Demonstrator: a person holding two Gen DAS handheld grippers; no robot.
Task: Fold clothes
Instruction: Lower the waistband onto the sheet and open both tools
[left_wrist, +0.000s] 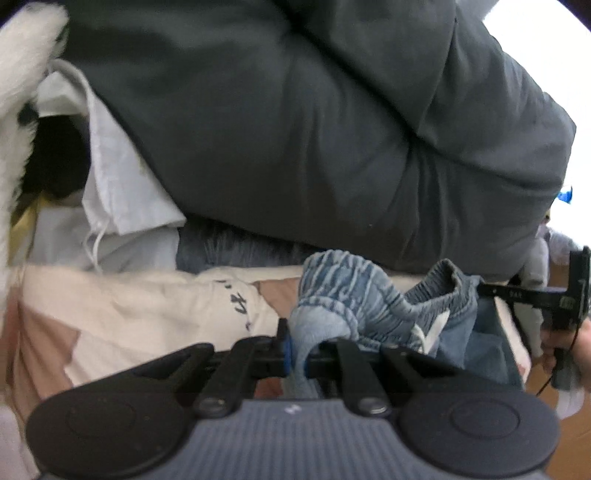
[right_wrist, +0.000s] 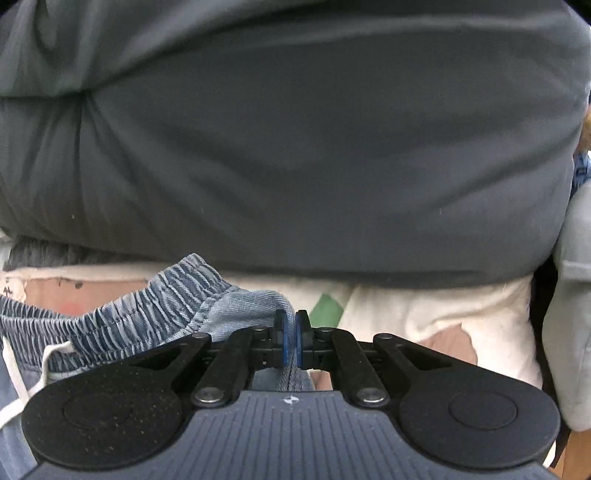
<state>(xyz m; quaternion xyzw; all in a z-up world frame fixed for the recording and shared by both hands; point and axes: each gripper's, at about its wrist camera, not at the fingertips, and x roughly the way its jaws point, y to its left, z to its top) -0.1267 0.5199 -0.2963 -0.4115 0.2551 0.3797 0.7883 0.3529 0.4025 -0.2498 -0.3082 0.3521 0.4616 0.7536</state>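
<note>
While both cameras are looking down over the bed, I am gripping the denim shorts (left_wrist: 354, 291) at two ends of their elastic waistband. My left gripper (left_wrist: 297, 350) is sitting low in the centre of its frame, clenched on a pale fold of the denim that is draping over its fingers, with the gathered waistband bunching just above and to the right. My right gripper (right_wrist: 291, 332) is pinching the denim edge tight between its blue pads (right_wrist: 284, 349), and the waistband is trailing off toward the left edge of that frame with a white drawstring (right_wrist: 22, 373) hanging below it. Behind the shorts a grey duvet (right_wrist: 295, 155) is filling the upper frame, over a cream patterned sheet (left_wrist: 147, 299).
</note>
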